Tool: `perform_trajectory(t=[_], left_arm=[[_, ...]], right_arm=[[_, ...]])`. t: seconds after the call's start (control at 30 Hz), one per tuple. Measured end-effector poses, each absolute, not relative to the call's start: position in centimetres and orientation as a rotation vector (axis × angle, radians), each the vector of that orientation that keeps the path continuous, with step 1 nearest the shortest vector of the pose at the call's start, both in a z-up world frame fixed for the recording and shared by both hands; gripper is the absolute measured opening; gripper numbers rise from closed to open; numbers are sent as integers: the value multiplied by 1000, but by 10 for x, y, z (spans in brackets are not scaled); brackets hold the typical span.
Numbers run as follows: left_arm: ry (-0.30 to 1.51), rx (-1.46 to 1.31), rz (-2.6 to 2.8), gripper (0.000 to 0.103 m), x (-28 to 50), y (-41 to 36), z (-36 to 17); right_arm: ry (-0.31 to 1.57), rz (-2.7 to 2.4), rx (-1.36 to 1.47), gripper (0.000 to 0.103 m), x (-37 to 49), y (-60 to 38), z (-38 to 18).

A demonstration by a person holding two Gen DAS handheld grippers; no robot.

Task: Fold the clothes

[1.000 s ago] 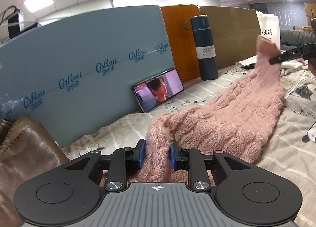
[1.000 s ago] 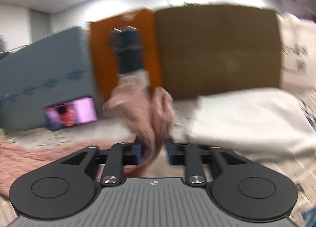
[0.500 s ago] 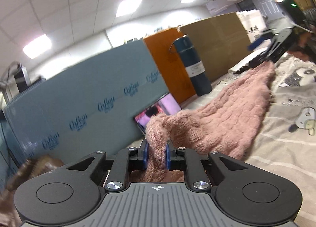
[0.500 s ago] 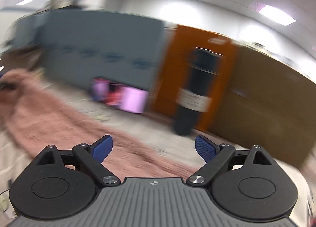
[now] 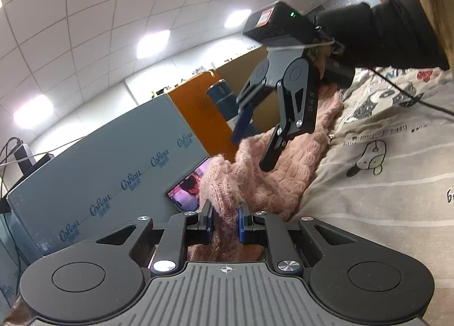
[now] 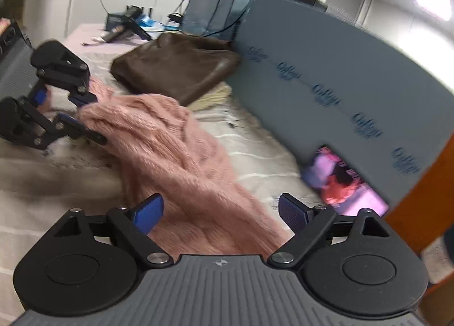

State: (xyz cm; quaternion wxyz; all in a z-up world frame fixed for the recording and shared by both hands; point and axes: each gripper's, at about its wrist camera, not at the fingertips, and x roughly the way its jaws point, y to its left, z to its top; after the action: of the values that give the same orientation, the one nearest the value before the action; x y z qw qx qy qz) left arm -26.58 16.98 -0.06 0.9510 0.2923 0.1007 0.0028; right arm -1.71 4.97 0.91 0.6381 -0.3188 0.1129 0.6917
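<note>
A fluffy pink knitted sweater (image 5: pixel 286 167) lies stretched across the patterned sheet (image 5: pixel 383 184). My left gripper (image 5: pixel 224 219) is shut on one end of it and holds that end lifted. It also shows at the left of the right wrist view (image 6: pixel 81 116), pinching the sweater's end (image 6: pixel 176 155). My right gripper (image 6: pixel 220 211) is open and empty, hovering just above the sweater's middle. In the left wrist view it (image 5: pixel 252 147) hangs over the sweater with its jaws spread.
A blue foam board (image 6: pixel 326 84) and an orange board (image 5: pixel 204 121) stand at the back, with a phone (image 6: pixel 340 181) playing video leaning on them. A dark blue flask (image 5: pixel 224 96) stands behind. A brown leather garment (image 6: pixel 176 67) lies folded on a cream cloth (image 6: pixel 210 97).
My right gripper let go of the sweater's far end, opened, and swung left over the sweater toward my left gripper. My left gripper kept its hold and tilted upward.
</note>
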Motion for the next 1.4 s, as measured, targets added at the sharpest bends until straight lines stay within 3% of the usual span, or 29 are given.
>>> perform_trajectory(t=[0.07, 0.1, 0.13, 0.3, 0.6, 0.9, 1.03, 1.07, 1.1, 1.13, 1.17, 1.2, 1.3, 1.33, 1.4], left_arm=[[205, 585, -2, 15, -266, 174, 0], [208, 581, -8, 15, -265, 176, 0], [212, 578, -11, 15, -265, 178, -1], [205, 572, -30, 15, -273, 184, -2], [246, 480, -175, 15, -287, 207, 13], [416, 462, -242, 16, -295, 208, 4], [442, 450, -218, 23, -300, 207, 0], [446, 443, -210, 32, -301, 207, 0], [448, 433, -202, 39, -301, 208, 0], [451, 422, -193, 56, -302, 208, 1], [449, 406, -187, 69, -303, 209, 2], [441, 383, -184, 72, -305, 211, 4], [374, 295, -197, 80, -309, 217, 15], [340, 257, -197, 86, -309, 220, 19], [287, 178, -176, 91, -306, 224, 24]], right_arm=[[322, 1590, -695, 57, -12, 51, 9], [315, 1561, -710, 32, -15, 49, 7], [306, 1529, -728, 16, -18, 46, 5], [241, 1489, -716, 8, -35, 13, 11], [108, 1421, -604, 8, -94, -60, 23], [333, 1421, -472, 7, -129, -91, -18], [402, 1422, -401, 8, -130, -99, -32], [407, 1411, -374, 9, -129, -104, -33], [411, 1400, -347, 17, -128, -109, -35], [412, 1380, -308, 35, -126, -116, -35], [402, 1335, -264, 47, -122, -126, -34], [391, 1288, -220, 63, -118, -137, -32], [363, 1125, -80, 73, -102, -172, -28], [371, 1048, -19, 75, -93, -188, -27], [389, 863, 100, 76, -78, -217, -28]])
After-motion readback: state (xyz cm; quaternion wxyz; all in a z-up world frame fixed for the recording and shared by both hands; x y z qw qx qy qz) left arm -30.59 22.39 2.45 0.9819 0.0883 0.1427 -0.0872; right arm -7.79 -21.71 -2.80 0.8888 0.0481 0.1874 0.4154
